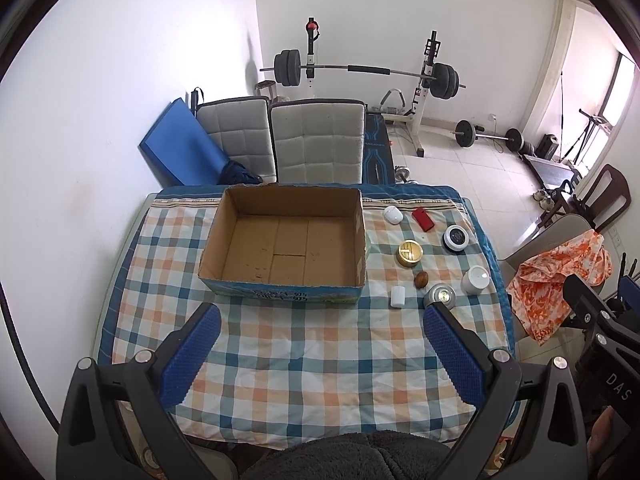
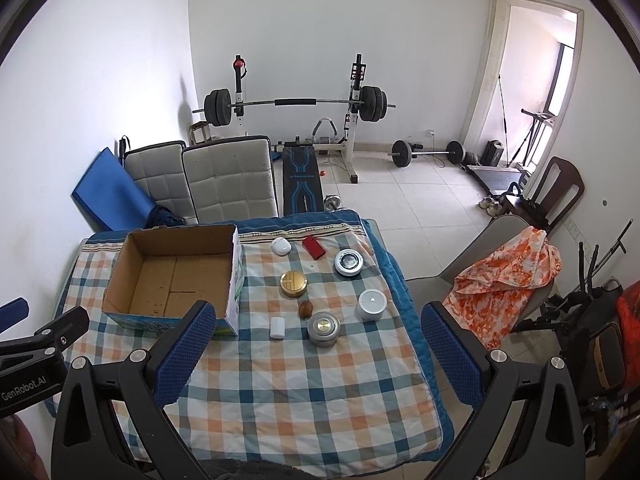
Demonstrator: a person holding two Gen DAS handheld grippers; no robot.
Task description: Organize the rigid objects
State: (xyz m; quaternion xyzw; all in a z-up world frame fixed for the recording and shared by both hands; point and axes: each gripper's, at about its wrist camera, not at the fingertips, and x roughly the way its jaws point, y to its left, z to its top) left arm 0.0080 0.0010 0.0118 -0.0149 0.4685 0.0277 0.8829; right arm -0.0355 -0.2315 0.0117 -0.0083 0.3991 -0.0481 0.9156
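Cardboard box (image 1: 284,240) on checked tablecloth (image 1: 304,344), nothing inside. Gold tin (image 1: 409,253), silver tin (image 2: 323,328), white jar (image 2: 371,304) beside box. Left gripper (image 1: 320,350), right gripper (image 2: 316,350) spread wide, holding nothing.

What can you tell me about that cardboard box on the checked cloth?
The cardboard box is open-topped, brown and plain inside, with blue-green print on its outer walls. Its top edges look rough, with no flaps showing. It sits upright on the checked cloth, left of the small items. Nothing is visible inside, and neither gripper touches it.
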